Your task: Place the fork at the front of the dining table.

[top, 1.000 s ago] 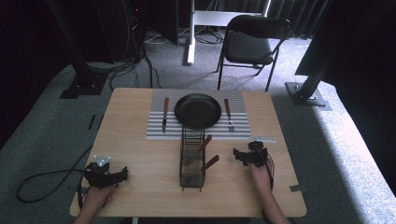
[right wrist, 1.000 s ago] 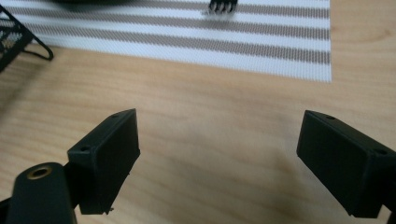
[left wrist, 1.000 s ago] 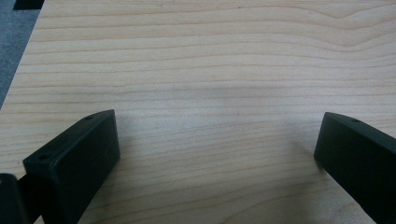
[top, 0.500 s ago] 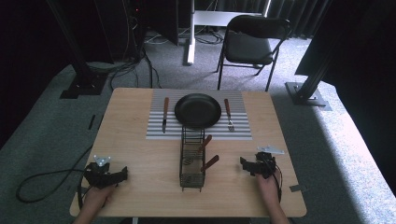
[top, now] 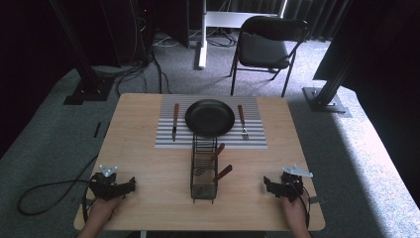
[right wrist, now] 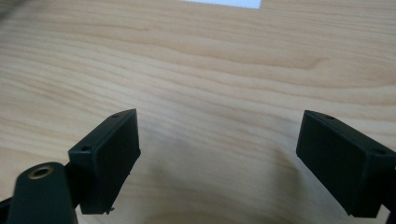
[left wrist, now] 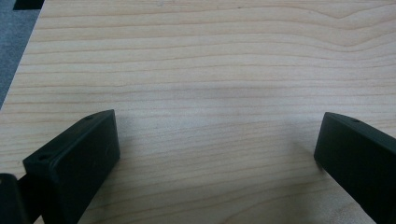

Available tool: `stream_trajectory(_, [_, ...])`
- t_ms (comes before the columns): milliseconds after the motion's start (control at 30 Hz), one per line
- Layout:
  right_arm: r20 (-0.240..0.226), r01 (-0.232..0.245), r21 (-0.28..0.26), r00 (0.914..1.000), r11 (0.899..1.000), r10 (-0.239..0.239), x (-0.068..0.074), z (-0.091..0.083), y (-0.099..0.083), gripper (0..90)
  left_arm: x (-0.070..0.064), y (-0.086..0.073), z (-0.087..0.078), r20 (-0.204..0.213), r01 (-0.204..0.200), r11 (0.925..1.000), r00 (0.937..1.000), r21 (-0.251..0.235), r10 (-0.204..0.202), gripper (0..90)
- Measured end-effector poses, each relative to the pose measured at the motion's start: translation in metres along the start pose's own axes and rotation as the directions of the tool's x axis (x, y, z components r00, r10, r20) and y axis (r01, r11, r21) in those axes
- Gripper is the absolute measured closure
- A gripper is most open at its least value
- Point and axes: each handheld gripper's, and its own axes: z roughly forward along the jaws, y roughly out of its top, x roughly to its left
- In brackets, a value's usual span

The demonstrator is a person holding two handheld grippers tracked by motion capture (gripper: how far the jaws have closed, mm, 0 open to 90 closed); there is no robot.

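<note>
1. Both grippers are sitting low at the near edge of the table (top: 148, 163), well apart from each other and from everything else: left gripper (top: 130, 185) near the left corner, right gripper (top: 266, 184) near the right corner.
2. Left gripper view: jaws are standing wide, bare wood grain between them, nothing held.
3. Right gripper view: same story, jaws wide and empty over the table, a sliver of the striped mat at the top edge.
4. Nearest thing to both is the wire caddy (top: 203, 171), standing between the grippers at the table's centre. Two wooden-handled utensils (top: 222, 173) are leaning out of it to the right; a third piece inside may be a whisk head, too small to tell.
5. Farther back, the striped mat (top: 166, 140) is carrying a black plate (top: 210, 117), a knife (top: 175, 121) on its left and a fork (top: 242, 121) on its right. The setting reads complete as it lies.
6. My read: this is a rest step, hands parked, nothing in progress.
7. Next move, if any: the right gripper is looking best placed for the caddy handles. It calls for a swing inward and a lift, jaws kept wide, lining up across one handle before closing, without tipping the light wire caddy.
</note>
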Motion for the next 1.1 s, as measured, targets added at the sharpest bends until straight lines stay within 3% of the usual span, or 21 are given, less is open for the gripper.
stream_trajectory(133, [0.005, 0.001, 0.000, 1.0000, 1.000, -0.001, -0.005, -0.005, -0.004, 12.6, 0.000, 0.000, 0.000, 0.000, 0.000, 1.0000, 1.0000, 0.000, 0.000, 0.0])
stream_trajectory(233, [0.034, 0.009, 0.007, 0.9994, 1.000, -0.010, -0.008, -0.007, -0.008, 12.6, 0.000, 0.000, 0.000, 0.000, 0.000, 1.0000, 1.0000, 0.000, 0.000, 0.0])
stream_trajectory(500, [0.078, -0.046, 0.008, 0.9959, 0.999, 0.045, -0.024, -0.015, -0.018, 12.6, 0.000, 0.000, 0.000, 0.000, 0.000, 1.0000, 1.0000, 0.000, 0.000, 0.0])
stream_trajectory(567, [0.120, -0.047, 0.023, 0.9918, 0.999, 0.044, -0.025, -0.016, -0.019, 12.7, 0.000, 0.000, 0.000, 0.000, 0.000, 1.0000, 1.0000, 0.000, 0.000, 0.0])
stream_trajectory(700, [0.155, -0.071, 0.030, 0.9858, 0.997, 0.065, -0.030, -0.015, -0.018, 12.4, 0.000, 0.000, 0.000, 0.000, 0.000, 1.0000, 1.0000, 0.000, 0.000, 0.0])
stream_trajectory(1100, [0.154, -0.066, 0.030, 0.9863, 0.997, 0.061, -0.030, -0.014, -0.018, 12.4, -0.003, 0.001, 0.000, -0.015, 0.015, 0.9999, 0.9998, 0.001, -0.015, 0.0])
